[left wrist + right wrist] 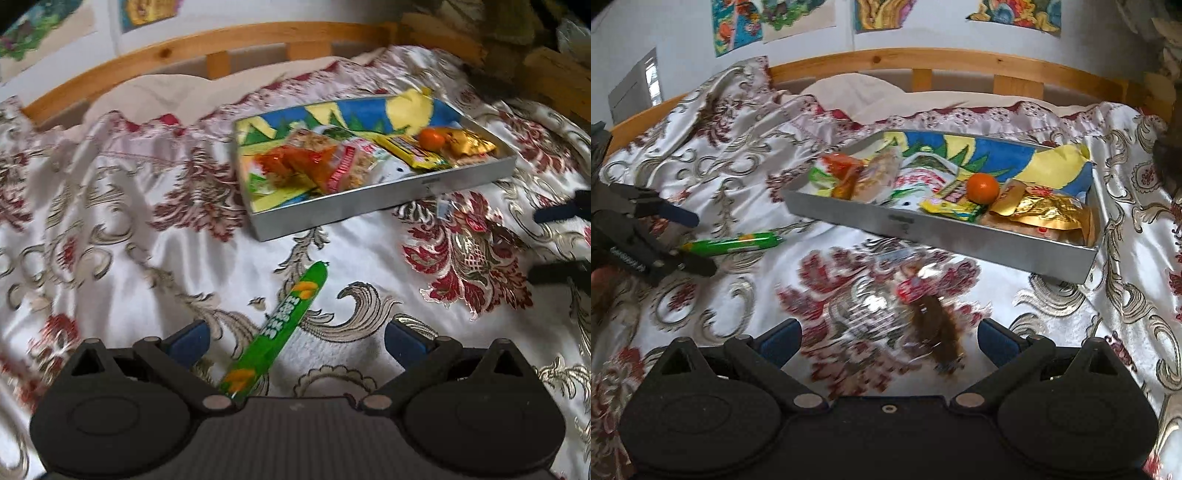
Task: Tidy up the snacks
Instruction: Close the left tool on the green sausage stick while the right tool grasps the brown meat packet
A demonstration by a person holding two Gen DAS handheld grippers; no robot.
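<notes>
My left gripper (297, 341) hangs low over the patterned bedspread (122, 229) with its fingers spread wide, grasping nothing. The green snack stick (275, 330) lies on the cloth between them, touching neither pad; its near end is cut off from me by the gripper body. My right gripper (888, 341) is also spread apart and empty. Between its fingers lies a clear-wrapped snack (923, 306) with a brown piece inside, so blurred that I cannot read the wrapper or make out its edges against the red pattern. Beyond it sits the metal tray (960, 240), already holding an orange fruit (982, 188), a gold foil packet (1047, 212), a yellow packet (951, 208) and orange-wrapped snacks (844, 173); they overlap, so I cannot count them. The tray's far corner is hidden by a yellow fold of its painted lining (1067, 162).
</notes>
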